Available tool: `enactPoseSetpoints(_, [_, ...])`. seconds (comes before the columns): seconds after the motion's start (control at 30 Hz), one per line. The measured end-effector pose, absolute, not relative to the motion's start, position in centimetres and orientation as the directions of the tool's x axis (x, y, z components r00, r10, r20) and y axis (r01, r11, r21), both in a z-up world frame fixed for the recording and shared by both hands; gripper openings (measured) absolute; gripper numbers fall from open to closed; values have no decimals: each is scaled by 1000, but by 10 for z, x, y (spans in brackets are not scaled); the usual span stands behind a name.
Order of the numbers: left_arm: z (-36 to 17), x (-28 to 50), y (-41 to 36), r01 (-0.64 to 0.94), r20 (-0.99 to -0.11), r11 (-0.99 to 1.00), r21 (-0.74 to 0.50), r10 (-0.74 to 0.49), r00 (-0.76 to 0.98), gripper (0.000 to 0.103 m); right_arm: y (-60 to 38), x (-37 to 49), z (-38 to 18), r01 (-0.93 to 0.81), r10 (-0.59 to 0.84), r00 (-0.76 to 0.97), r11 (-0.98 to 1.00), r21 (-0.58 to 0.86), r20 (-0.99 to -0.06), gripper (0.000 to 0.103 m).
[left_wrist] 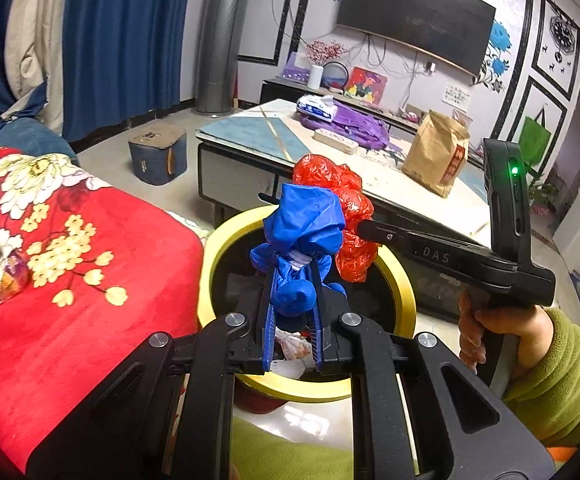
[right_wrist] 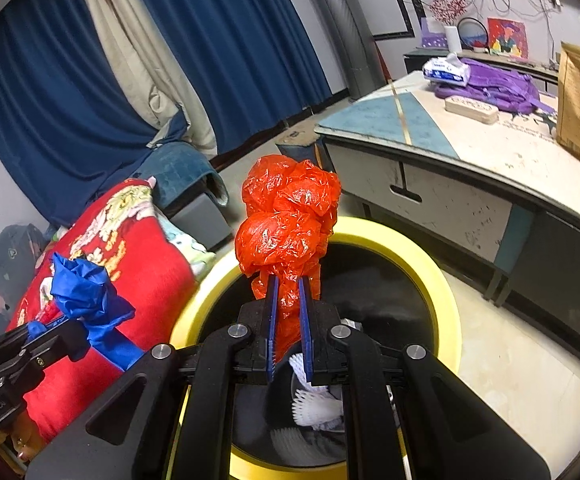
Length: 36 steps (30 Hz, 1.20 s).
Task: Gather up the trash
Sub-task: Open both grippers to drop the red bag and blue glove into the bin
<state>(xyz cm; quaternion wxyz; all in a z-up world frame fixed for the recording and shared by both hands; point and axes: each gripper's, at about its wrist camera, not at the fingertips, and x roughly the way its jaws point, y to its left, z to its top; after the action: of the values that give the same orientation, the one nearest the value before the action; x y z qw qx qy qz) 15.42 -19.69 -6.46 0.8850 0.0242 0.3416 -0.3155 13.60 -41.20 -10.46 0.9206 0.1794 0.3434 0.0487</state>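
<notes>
Left claw [left_wrist: 293,276]: closed tight on a crumpled blue plastic bag [left_wrist: 304,224], which stuck up past the fingertips and bulged between the blue pads.
Right claw [right_wrist: 289,284]: closed tight on a crumpled red plastic bag [right_wrist: 288,216], most of which stood bunched above the fingertips.
Position of the bags: both were held in the air above the open mouth of the bin, the blue one to the left, the red one just beside it on the right; in the left wrist view they looked to be touching or nearly so.
Bin [left_wrist: 404,292]: round, with a yellow rim and a dark inside, standing on the floor directly below both claws.
Bin contents: white crumpled waste [right_wrist: 314,404] lay in it, seen between and under the right claw's fingers.
Person's hand [left_wrist: 502,332]: wrapped round the right tool's handle, with a green sleeve [left_wrist: 562,380] behind it.
Red floral blanket [left_wrist: 62,248]: lay to the left of the bin, close against it.
Bench [right_wrist: 470,148]: stood behind and to the right of the bin, carrying a brown paper bag [left_wrist: 436,152], a purple backpack [right_wrist: 490,84] and a pack of tissues [right_wrist: 446,68].
Background: blue curtains [right_wrist: 218,40] hung at the left.
</notes>
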Motion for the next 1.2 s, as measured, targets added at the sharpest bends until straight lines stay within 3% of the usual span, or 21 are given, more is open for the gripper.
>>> enactPoseSetpoints(0.73, [-95,172,-220,597,-686,779,-192,-541,486,9,-426,141,-145,90,218,696,919,384,-684,13])
enactPoseSetpoints(0.8, [-97,174,-221,598,-688,778,-191,-541,484,10,-425,142,-146,92,224,692,915,392,-686,16])
enactPoseSetpoints(0.87, [-98,176,-220,597,-689,779,-191,-540,484,11,-427,142,-147,98,221,694,914,395,-685,27])
enactPoseSetpoints(1.03, [-97,178,-215,572,-681,794,-206,-536,498,33,-433,140,-145,119,206,709,907,403,-674,45])
enactPoseSetpoints(1.2, [-94,177,-208,554,-664,804,-215,-536,521,66,-436,139,-142,133,195,722,903,409,-664,52])
